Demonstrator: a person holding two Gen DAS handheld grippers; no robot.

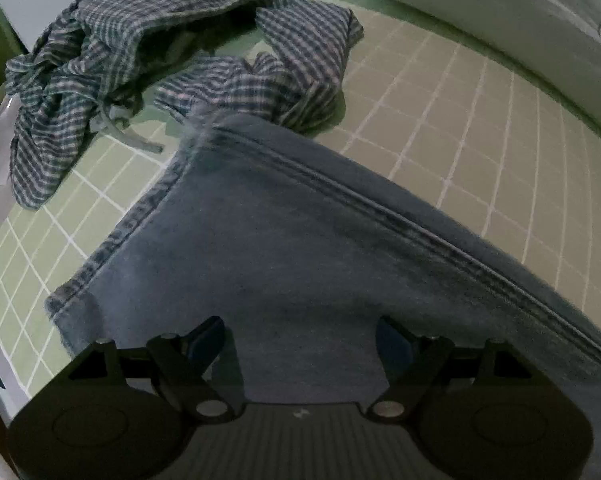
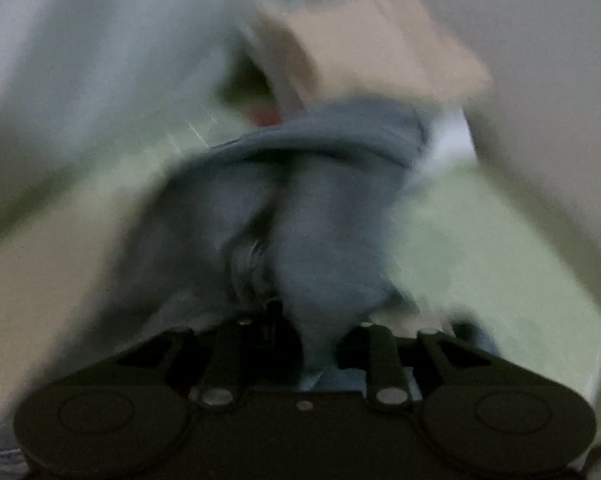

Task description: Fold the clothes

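A blue denim jeans leg (image 1: pixel 300 240) lies flat on the green gridded mat (image 1: pixel 460 120), with its hem at the lower left. My left gripper (image 1: pixel 300 340) hovers just over the denim with its fingers (image 1: pixel 206 338) wide apart and nothing pinched between them. The right wrist view is heavily blurred. There my right gripper (image 2: pixel 316 340) has its jaws close together on a bunched fold of the jeans (image 2: pixel 320 200), and the cloth gathers into folds running toward the fingers.
A crumpled blue and white checked garment (image 1: pixel 140 40) lies at the far left of the mat, touching the end of the jeans. A pale surface (image 1: pixel 500 8) borders the mat's far side. A tan box-like shape (image 2: pixel 372 48) shows blurred beyond the jeans.
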